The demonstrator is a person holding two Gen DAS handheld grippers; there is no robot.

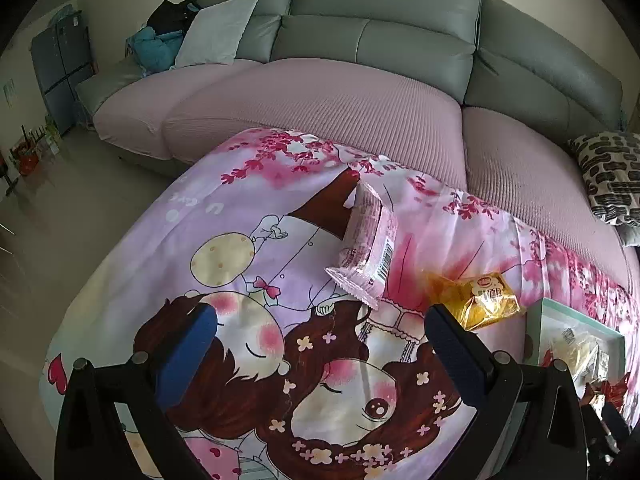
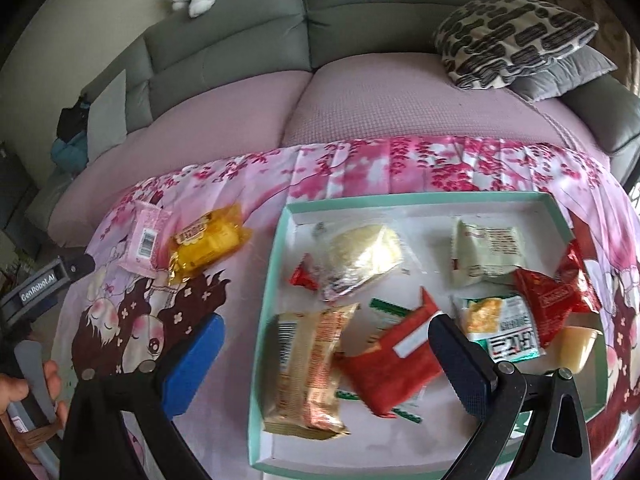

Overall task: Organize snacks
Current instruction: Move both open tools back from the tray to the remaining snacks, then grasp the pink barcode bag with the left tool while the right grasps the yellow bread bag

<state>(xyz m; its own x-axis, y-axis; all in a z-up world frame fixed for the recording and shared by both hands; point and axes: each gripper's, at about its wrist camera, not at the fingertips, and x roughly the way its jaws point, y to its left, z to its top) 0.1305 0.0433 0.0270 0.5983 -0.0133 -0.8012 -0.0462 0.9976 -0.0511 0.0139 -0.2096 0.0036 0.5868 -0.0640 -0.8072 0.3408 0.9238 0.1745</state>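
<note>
A pink snack packet [image 1: 366, 242] and a yellow snack packet [image 1: 478, 294] lie on the cartoon-print cloth [image 1: 240, 264]. My left gripper [image 1: 320, 328] is open and empty, hovering above the cloth short of the pink packet. A teal-rimmed tray [image 2: 272, 280] holds several snacks, among them a red packet [image 2: 394, 360] and a tan bar [image 2: 310, 364]. My right gripper [image 2: 326, 332] is open and empty above the tray's near left part, over those two. The pink packet [image 2: 146, 236] and yellow packet [image 2: 208, 242] lie left of the tray. The tray's corner shows in the left wrist view [image 1: 538, 320].
The cloth covers a low table in front of a grey sofa [image 1: 380, 36] with pink seat covers [image 1: 320, 100]. A patterned cushion [image 2: 516, 36] lies at the sofa's right. The left gripper's body [image 2: 52, 280] shows at the right view's left edge. Floor lies to the left.
</note>
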